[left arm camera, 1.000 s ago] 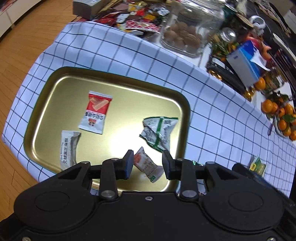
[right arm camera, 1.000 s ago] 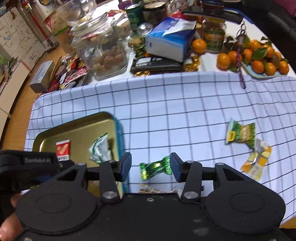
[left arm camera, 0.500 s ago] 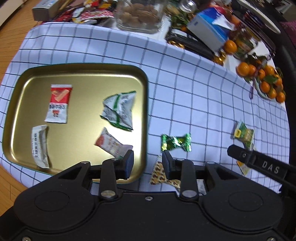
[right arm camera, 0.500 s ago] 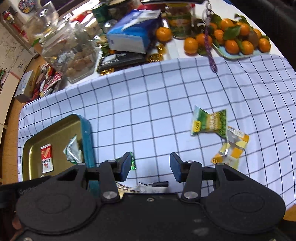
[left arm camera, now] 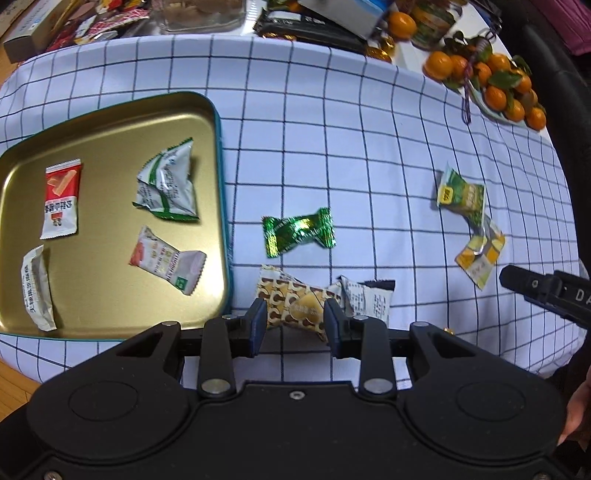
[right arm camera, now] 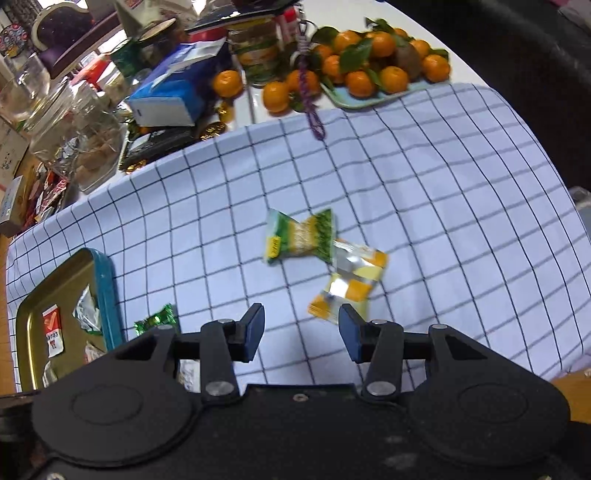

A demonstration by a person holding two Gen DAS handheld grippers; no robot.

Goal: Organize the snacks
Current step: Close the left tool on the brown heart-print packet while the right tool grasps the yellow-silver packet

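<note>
A gold tray with a teal rim point(left arm camera: 103, 147) lies on the left of the checked cloth and holds several wrapped snacks, among them a red packet point(left arm camera: 61, 201) and a green-white packet point(left arm camera: 168, 186). My left gripper point(left arm camera: 294, 321) is open above a brown-and-gold candy point(left arm camera: 295, 304) beside the tray; a white packet point(left arm camera: 365, 301) touches that candy. A green foil candy point(left arm camera: 299, 230) lies just beyond. My right gripper point(right arm camera: 301, 325) is open over bare cloth, with a yellow-orange packet point(right arm camera: 351, 280) just ahead of its right finger and a green-yellow packet point(right arm camera: 299, 240) farther on.
The far side of the table is crowded: a plate of oranges point(right arm camera: 369, 70), a blue tissue box point(right arm camera: 177, 96), a glass jar point(right arm camera: 85, 147) and loose wrappers point(left arm camera: 99, 22). The cloth's front edge runs close under both grippers. A hand point(left arm camera: 576, 413) shows at the lower right.
Both grippers have swung right. The left one went from over the tray to over the brown-and-gold candy. The right one left the green foil candy and now faces the yellow-orange packet.
</note>
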